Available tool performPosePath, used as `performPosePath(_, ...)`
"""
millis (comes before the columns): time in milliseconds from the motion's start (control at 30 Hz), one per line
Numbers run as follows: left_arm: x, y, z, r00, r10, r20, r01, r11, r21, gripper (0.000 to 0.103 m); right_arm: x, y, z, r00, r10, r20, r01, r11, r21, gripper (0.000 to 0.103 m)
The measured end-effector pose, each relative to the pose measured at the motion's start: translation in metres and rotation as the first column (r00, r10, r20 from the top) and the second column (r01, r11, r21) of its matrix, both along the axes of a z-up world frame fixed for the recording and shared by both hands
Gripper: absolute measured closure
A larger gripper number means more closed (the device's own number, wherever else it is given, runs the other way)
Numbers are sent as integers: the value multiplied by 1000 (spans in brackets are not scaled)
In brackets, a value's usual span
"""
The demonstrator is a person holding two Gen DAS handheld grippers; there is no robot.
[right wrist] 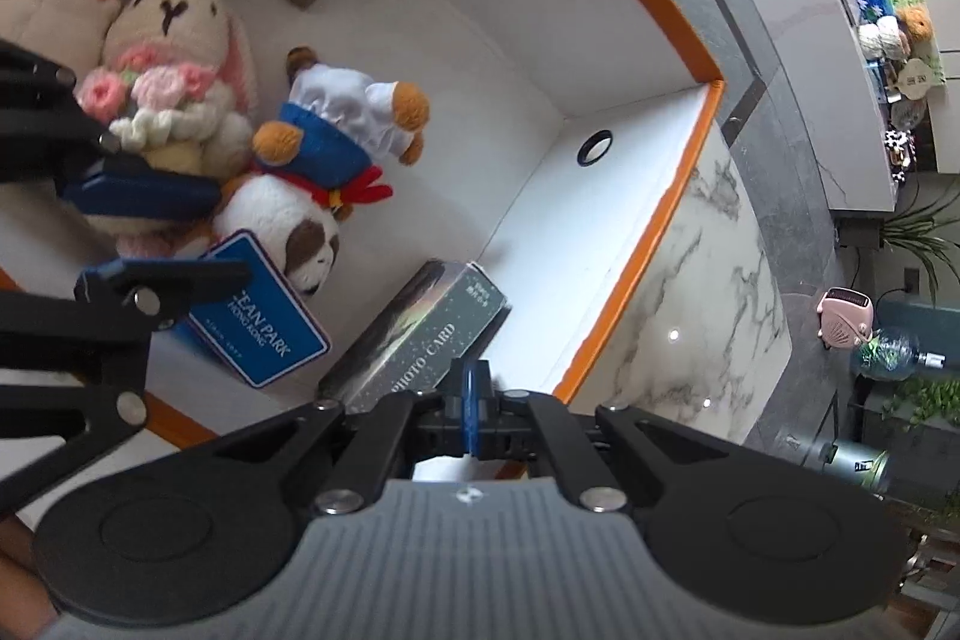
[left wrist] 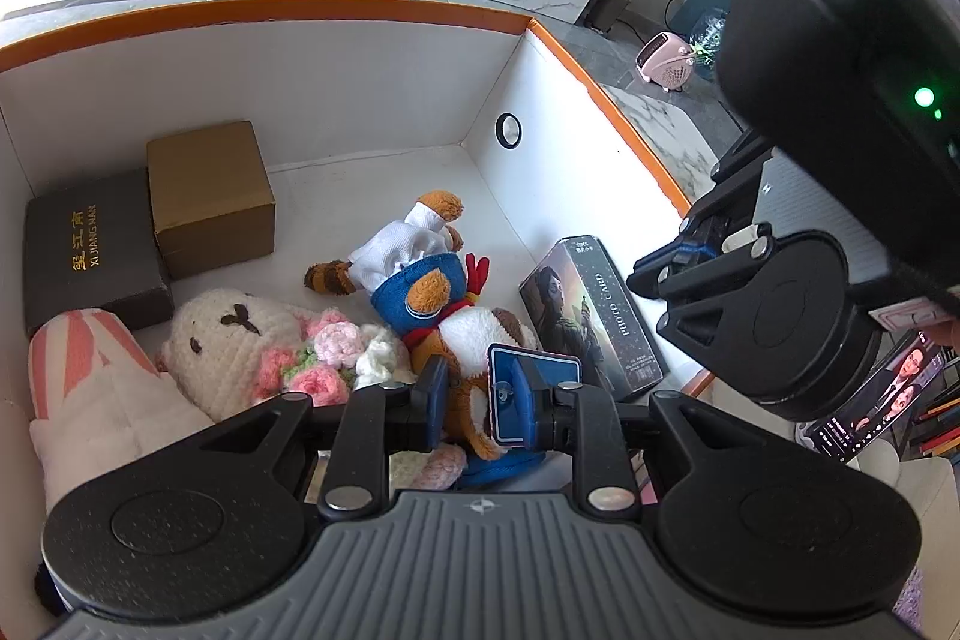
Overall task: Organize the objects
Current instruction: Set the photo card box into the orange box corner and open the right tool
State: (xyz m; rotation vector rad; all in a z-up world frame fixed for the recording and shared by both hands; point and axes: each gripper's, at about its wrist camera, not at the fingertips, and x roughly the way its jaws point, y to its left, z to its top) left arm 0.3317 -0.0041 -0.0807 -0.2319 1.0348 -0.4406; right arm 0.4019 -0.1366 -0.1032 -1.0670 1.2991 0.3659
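The left tool [left wrist: 465, 400] held the plush dog [left wrist: 474, 334] by its lower body, its blue pads narrowed onto the brown and white fur, with a blue tag [right wrist: 258, 307] reading "OCEAN PARK HONG KONG" hanging at that tool's right pad. The right tool [right wrist: 474, 415] had its jaws fully together with nothing between them, and it hung just above the near end of the dark box [right wrist: 420, 334] marked "PHOTO CARD", which leaned against the wall of the white bin [left wrist: 360, 100] with the orange rim. Whether the tool touched that box could not be told. The plush dog lay head-down inside the bin, dressed in blue and white with a red scarf, directly ahead of the left tool. To the left of that tool lay a crocheted rabbit [left wrist: 234, 340] holding pink flowers, touching the dog, and beyond it a pink and white striped plush [left wrist: 90, 376]. Farther ahead and left, a black box [left wrist: 90, 250] with gold lettering and a brown cardboard box [left wrist: 210, 196] stood side by side against the bin's far wall.
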Motion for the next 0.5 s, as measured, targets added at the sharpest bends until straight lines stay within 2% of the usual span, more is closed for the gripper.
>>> performPosePath(133, 0, 2, 0, 1000, -1, 0, 1, 1000, -8, 75, 1, 4, -11, 998, 34, -62, -36, 999, -35, 103)
performPosePath(233, 0, 3, -1, 1000, 0, 1, 0, 1000, -14, 75, 4, 3, -12, 998, 37, -55, -38, 999, -20, 103)
performPosePath(333, 0, 4, -1, 1000, -1, 4, 1, 1000, -15, 75, 7, -2, -5, 998, 31, -60, -28, 998, 49, 103)
performPosePath(500, 0, 4, -1, 1000, 5, 3, -5, 1000, -18, 75, 19, -8, 7, 990, -54, -131, 78, 980, 185, 103)
